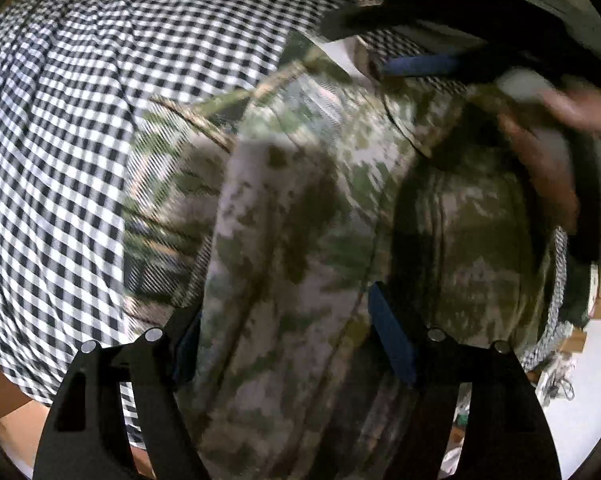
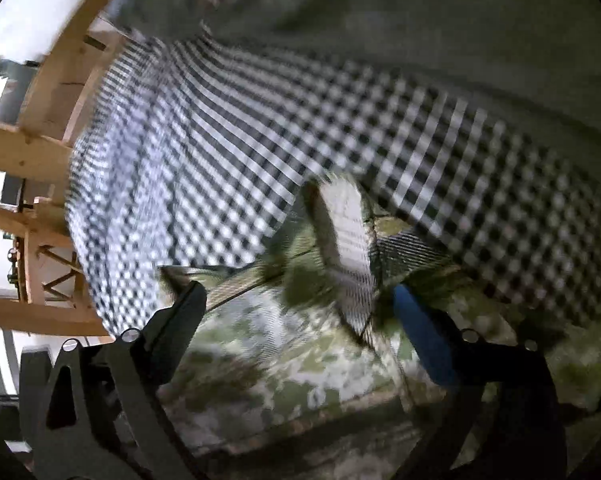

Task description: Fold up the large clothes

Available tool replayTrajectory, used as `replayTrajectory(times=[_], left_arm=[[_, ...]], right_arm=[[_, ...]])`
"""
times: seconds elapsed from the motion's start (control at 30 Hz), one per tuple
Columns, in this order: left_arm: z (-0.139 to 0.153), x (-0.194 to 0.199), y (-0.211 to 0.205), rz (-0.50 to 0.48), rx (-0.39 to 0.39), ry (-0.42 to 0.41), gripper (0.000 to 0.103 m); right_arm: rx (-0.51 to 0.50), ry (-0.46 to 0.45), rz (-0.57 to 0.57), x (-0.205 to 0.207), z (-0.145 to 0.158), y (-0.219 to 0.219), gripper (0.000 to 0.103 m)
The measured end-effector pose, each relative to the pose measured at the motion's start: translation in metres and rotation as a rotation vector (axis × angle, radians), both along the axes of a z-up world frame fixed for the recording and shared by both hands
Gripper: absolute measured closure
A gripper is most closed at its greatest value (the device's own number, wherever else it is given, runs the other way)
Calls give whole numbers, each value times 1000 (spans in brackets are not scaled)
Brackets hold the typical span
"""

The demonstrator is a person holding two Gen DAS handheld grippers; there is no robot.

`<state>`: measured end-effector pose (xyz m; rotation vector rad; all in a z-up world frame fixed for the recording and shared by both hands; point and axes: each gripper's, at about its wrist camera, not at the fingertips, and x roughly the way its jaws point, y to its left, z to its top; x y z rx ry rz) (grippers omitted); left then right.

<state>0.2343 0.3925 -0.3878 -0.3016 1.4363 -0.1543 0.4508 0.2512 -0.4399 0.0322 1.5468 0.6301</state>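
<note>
camouflage jacket (image 1: pixel 292 240) lies bunched on a black-and-white checked cloth (image 1: pixel 60 140), green-and-tan digital pattern, motion-blurred in both views. left wrist view, left to right: checked cloth fills the left half, a striped lining of the jacket (image 1: pixel 156 208) shows at its folded edge, then the camo body running down through the left gripper (image 1: pixel 288 344). its jaws stand wide apart with the fabric bulging between the blue pads (image 1: pixel 392 340); whether they pinch it, cannot tell. upper right, the right gripper (image 1: pixel 412 65) with a blue pad sits at the jacket's far edge, the person's hand (image 1: pixel 548 160) behind it, heavily blurred. right wrist view, left to right: wooden frame (image 2: pixel 40 140) at the left edge, checked cloth across the middle, camo jacket below. the right gripper's jaws are spread wide, and a fold of jacket showing pale striped lining stands up between the fingers, probably not clamped.
</note>
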Motion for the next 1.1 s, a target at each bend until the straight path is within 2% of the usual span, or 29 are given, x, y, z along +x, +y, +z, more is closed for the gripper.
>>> replayTrajectory(times=[0.07,0.17,0.2,0.27,0.3,0.33,0.37,0.4,0.47,0.5,0.53,0.57,0.63,0.67,0.73,0.87,0.93,1.0,1.1], left_arm=[[-5,-5,-9,-36,42,-8,30],[-17,-5,-21,-63,81,-14,30],[-22,-5,-24,-69,86,-11,30],[-28,-3,-25,-62,75,-10,30],[-29,-3,-24,-44,60,-14,30],[-31,-2,-27,-19,42,-17,37],[-31,-3,-21,7,24,-17,50],[-31,-3,-16,23,10,-16,57],[-31,-3,3,62,-36,-7,76],[-31,-5,10,82,-62,-1,80],[-30,-6,17,97,-93,3,88],[-27,-8,23,99,-113,4,93],[-22,-11,30,73,-116,-12,99],[-17,-5,39,66,-116,-14,100],[-9,-7,46,80,-118,-32,100],[11,-1,74,149,-127,-58,100],[24,-5,88,172,-114,-78,100],[32,-7,99,183,-102,-91,100],[36,-6,122,217,-76,-96,100]], right_arm=[[-81,-35,11,6,-9,2,12],[-86,-1,48,11,-23,11,13],[-99,-10,67,10,-25,16,18],[-149,-50,127,5,-27,28,40],[-169,-95,173,1,-22,36,65],[-169,-117,213,-2,-18,42,75],[-151,-105,233,-2,-18,45,94],[-142,-68,232,-2,-22,46,98],[-160,-43,213,1,-27,49,98],[-156,-29,198,4,-28,49,98],[-133,-11,167,8,-28,47,98],[-83,16,127,13,-27,42,98],[-21,42,58,24,-24,31,99],[4,48,39,27,-22,27,99],[121,47,-17,35,-10,16,99],[238,20,-8,47,21,31,99],[274,8,20,45,31,54,99],[263,2,55,41,36,74,99],[258,27,48,38,22,98,99]])
